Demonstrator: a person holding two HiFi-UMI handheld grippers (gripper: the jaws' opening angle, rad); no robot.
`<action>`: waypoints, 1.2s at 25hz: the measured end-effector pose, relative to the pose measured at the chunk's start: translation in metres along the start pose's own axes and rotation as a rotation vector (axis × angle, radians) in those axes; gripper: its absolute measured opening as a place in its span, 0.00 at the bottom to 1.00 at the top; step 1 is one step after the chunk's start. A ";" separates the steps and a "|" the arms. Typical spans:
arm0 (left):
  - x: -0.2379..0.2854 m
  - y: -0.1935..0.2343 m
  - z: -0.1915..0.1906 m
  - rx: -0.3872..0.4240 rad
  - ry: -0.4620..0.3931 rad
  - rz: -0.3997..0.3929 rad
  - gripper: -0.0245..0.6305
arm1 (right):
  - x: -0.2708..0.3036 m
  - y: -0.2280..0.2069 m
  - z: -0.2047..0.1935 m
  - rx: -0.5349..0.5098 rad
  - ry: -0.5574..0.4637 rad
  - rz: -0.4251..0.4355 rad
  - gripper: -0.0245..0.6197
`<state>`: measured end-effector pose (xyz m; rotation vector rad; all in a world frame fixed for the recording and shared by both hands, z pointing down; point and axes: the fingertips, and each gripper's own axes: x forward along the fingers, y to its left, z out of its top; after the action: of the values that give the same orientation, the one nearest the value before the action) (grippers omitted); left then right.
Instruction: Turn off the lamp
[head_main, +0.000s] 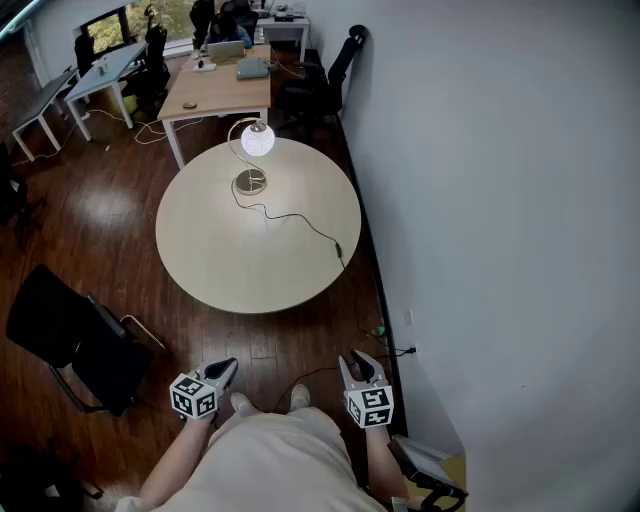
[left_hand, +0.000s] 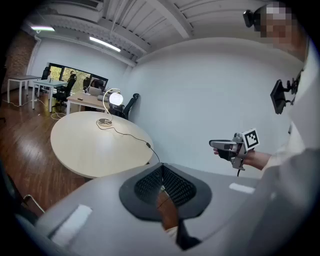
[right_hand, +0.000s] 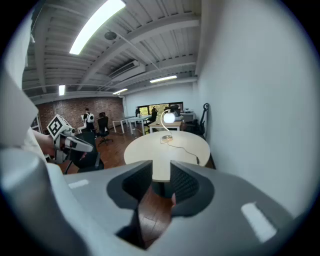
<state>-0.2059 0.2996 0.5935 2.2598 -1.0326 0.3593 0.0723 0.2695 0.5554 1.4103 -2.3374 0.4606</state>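
The lamp (head_main: 257, 139) stands lit at the far side of the round table (head_main: 250, 270), its glowing globe on a curved stem over a round base. Its black cord runs across the tabletop to an inline switch (head_main: 338, 246) near the right edge. Both grippers hang low in front of the person, well short of the table. My left gripper (head_main: 228, 368) is shut with nothing in it. My right gripper (head_main: 358, 362) is open and empty. The left gripper view shows the lamp (left_hand: 116, 98) and the right gripper (left_hand: 220, 145); the right gripper view shows the lamp (right_hand: 169, 117) beyond the table (right_hand: 165, 150).
A black office chair (head_main: 70, 345) stands at the left, close to the person. A white wall (head_main: 500, 200) runs along the right, close to the table's edge. Desks (head_main: 215, 90) and more chairs (head_main: 320, 85) lie beyond the table. Wood floor separates me from the table.
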 end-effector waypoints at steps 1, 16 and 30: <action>0.008 -0.009 0.007 0.016 -0.012 0.006 0.01 | -0.006 -0.016 0.001 0.012 -0.013 -0.012 0.21; 0.071 -0.084 0.006 0.072 -0.067 0.034 0.02 | -0.044 -0.137 -0.037 0.131 -0.065 -0.051 0.18; 0.083 -0.060 0.019 0.039 -0.041 0.087 0.02 | -0.013 -0.153 -0.032 0.142 -0.028 -0.043 0.18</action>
<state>-0.1068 0.2692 0.5930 2.2706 -1.1568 0.3733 0.2191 0.2255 0.5907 1.5362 -2.3312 0.6088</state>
